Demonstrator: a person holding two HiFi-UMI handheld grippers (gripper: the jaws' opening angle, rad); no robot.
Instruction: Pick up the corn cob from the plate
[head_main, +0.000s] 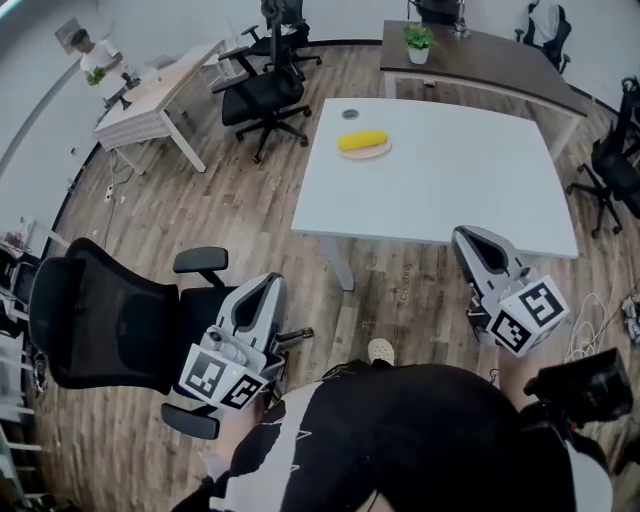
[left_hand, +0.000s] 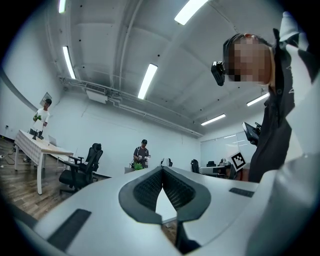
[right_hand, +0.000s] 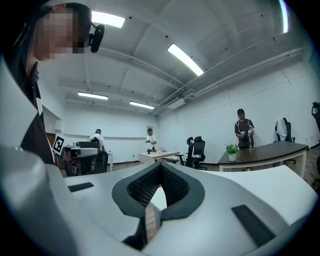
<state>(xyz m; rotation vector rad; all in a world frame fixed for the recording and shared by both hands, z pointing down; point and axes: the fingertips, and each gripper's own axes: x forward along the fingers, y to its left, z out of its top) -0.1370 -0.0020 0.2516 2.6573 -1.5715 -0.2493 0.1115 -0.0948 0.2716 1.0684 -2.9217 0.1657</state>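
Note:
A yellow corn cob (head_main: 361, 141) lies on a small tan plate (head_main: 364, 153) near the far left corner of the white table (head_main: 440, 185). Both grippers hang over the floor in front of the table's near edge, far short of the plate. My left gripper (head_main: 272, 282) is at the lower left beside a black chair, its jaws together with nothing between them (left_hand: 162, 169). My right gripper (head_main: 466, 236) sits close to the table's near right edge, also shut and empty (right_hand: 161, 166). Neither gripper view shows the corn.
A black office chair (head_main: 120, 320) stands right beside my left gripper. A small dark round object (head_main: 349, 114) lies on the table behind the plate. Further chairs (head_main: 265, 100), a dark desk with a potted plant (head_main: 418, 42) and a light desk with a person (head_main: 95, 60) stand beyond.

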